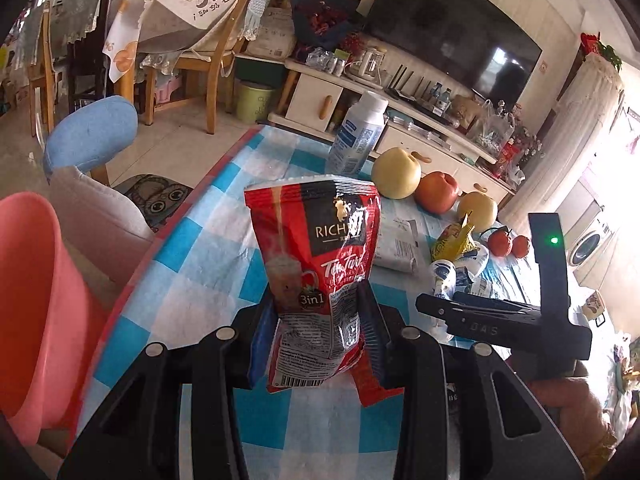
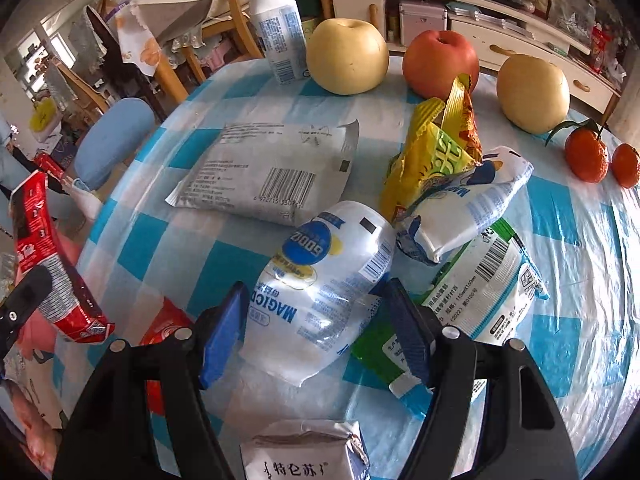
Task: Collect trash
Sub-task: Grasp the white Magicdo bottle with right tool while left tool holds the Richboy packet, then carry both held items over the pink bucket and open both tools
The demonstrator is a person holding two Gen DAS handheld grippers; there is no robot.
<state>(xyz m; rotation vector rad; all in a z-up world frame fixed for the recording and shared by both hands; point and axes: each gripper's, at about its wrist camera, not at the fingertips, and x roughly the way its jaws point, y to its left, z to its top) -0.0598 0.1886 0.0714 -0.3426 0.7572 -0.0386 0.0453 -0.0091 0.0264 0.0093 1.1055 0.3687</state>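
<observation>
My left gripper (image 1: 318, 312) is shut on a red and black coffee sachet (image 1: 316, 264) and holds it upright above the checked table; the sachet also shows at the left of the right wrist view (image 2: 44, 256). My right gripper (image 2: 316, 320) is open around a flattened white and blue pouch (image 2: 320, 284) lying on the table, one finger on each side. Around it lie a silver wrapper (image 2: 268, 172), a yellow snack bag (image 2: 436, 152), a white and blue wrapper (image 2: 468, 204), a green and white packet (image 2: 480, 284) and a grey carton (image 2: 304, 452).
A pink bucket (image 1: 36, 312) stands left of the table below its edge. At the table's far side are a white bottle (image 2: 280, 28), two pears (image 2: 348, 56), an apple (image 2: 440, 62) and two tangerines (image 2: 586, 156). A red wrapper (image 2: 164, 332) lies near my right gripper's left finger. A blue chair (image 1: 92, 132) stands beyond.
</observation>
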